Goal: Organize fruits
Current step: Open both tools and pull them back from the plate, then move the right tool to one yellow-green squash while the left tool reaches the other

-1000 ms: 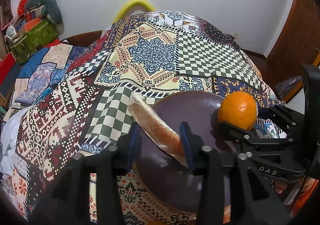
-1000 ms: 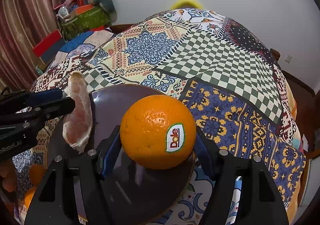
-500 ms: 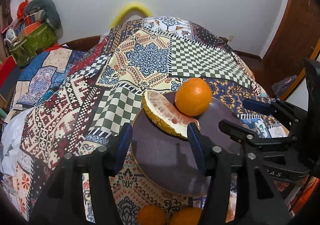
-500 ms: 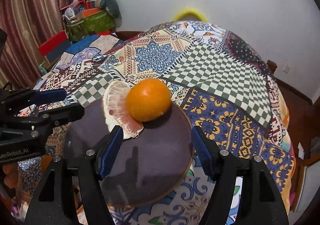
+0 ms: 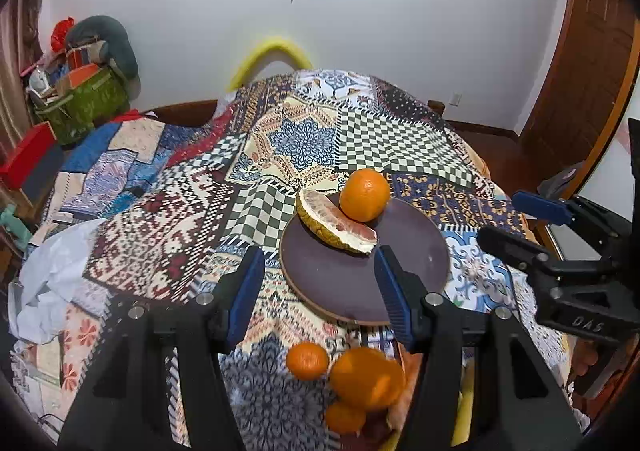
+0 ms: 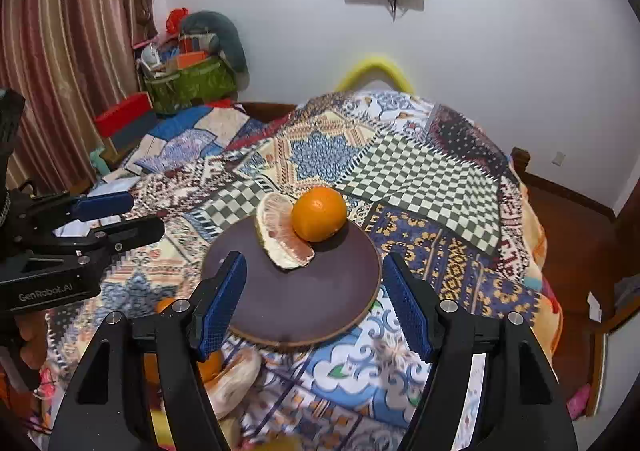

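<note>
The left claw point(image 5: 320, 283) hangs wide apart and empty above the near edge of the plate point(image 5: 344, 291). The right claw point(image 6: 312, 299) is also wide and empty, over the plate's near edge from the other side. Neither touches anything.

Beyond the fingers, on the far part of the plate, the wedge point(image 5: 336, 225) of pomelo lies flesh up, with the orange point(image 5: 365, 195) touching it on the far rim. The plate rests on the patchwork cloth point(image 5: 304, 139), toward its near right side.

Nearer than the plate, below the left claw, a pile of small oranges point(image 5: 360, 375) sits at the cloth's near edge, off the plate.

I judge the task partly done: two fruits are plated, and the near pile is left to move.
</note>
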`<state>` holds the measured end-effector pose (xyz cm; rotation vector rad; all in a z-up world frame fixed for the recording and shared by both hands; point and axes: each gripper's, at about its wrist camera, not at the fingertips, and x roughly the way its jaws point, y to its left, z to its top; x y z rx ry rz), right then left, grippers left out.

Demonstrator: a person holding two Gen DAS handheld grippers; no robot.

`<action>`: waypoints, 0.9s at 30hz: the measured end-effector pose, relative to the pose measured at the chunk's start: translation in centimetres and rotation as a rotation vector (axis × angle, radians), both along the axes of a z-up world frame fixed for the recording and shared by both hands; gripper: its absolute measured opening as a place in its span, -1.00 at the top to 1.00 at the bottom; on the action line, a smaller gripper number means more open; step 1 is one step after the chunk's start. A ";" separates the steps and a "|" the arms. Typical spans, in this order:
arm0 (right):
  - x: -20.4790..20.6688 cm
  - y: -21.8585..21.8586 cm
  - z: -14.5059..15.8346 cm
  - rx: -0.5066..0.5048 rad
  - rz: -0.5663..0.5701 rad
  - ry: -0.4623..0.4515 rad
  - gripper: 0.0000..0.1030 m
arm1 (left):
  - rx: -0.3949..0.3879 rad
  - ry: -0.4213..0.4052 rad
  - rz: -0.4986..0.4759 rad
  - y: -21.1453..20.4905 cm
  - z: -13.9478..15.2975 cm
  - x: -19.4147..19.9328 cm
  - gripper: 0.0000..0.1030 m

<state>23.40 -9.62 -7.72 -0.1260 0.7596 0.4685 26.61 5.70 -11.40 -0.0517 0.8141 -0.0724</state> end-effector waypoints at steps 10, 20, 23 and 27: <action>-6.1 -1.3 3.0 0.041 -0.023 -0.063 -0.46 | -0.029 -0.031 0.010 -0.6 1.9 -5.8 -0.18; -11.2 -1.1 2.0 0.027 -0.022 -0.064 -0.61 | -0.041 0.024 -0.015 -1.4 0.0 -10.2 -0.18; -11.9 -0.6 0.5 0.002 -0.007 -0.032 -0.61 | -0.045 0.050 -0.020 -1.6 -1.0 -11.1 -0.18; -12.3 -0.1 -2.0 -0.033 -0.006 0.018 -0.61 | -0.052 0.085 -0.021 -1.6 -2.3 -12.0 -0.18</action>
